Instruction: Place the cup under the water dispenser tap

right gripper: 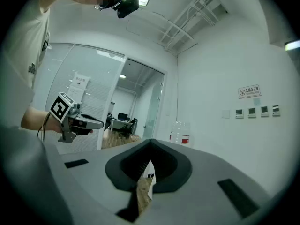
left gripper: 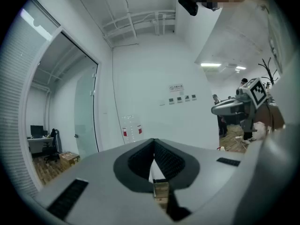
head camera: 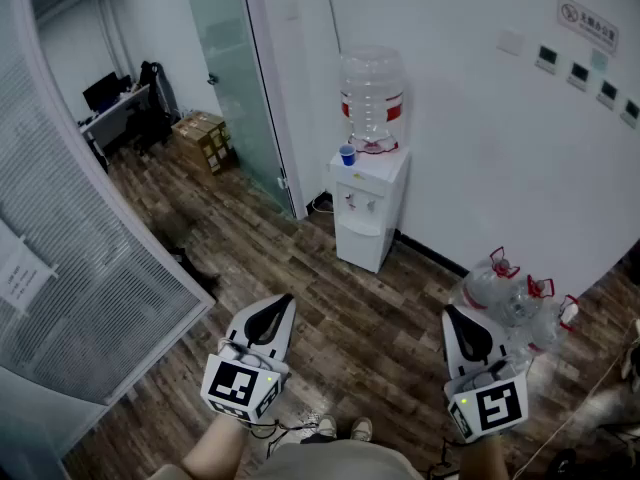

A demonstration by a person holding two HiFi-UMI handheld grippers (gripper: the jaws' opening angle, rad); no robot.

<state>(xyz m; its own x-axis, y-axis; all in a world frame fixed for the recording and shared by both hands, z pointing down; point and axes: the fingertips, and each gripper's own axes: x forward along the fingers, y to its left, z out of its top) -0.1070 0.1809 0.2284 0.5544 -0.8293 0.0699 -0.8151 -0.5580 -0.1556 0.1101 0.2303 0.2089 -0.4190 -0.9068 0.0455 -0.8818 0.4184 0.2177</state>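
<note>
On the dispenser top: the cup (head camera: pixel 347 155) stands on the white dispenser (head camera: pixel 368 230), at the top's left edge in the head view, just beside the base of the bottle (head camera: pixel 372 98).
Cup, look: small, blue, upright, mouth up. Whether it holds anything is too small to tell.
Cup, long axis: vertical, so a level approach from the side should meet its wall squarely.
Tap (head camera: pixel 365 201): on the front panel, below the cup, with a recess under it. The cup is above the tap and not yet under it.
Way from fingers to cup: ahead and well apart, across open floor (head camera: pixel 330 308). Both grippers are held low, near the person.
Left gripper (head camera: pixel 284 302): its fingers (left gripper: pixel 139 159) meet at the tip, with nothing between them. It points level toward the dispenser.
Right gripper (head camera: pixel 451 314): its fingers (right gripper: pixel 132 165) are closed together and empty. It is level too.
Nearer hand: the left gripper seems slightly nearer, since the cup lies closer to its line. The gap is small, and either could serve.
Next move, as judged: walk in, part one pair of fingers, and take the cup by its side.
Risk: the bottle stands close on the cup's right, leaving little room for a finger there.
Off to the right: spare bottles (head camera: pixel 508 293) lie on the floor, clear of the path.
</note>
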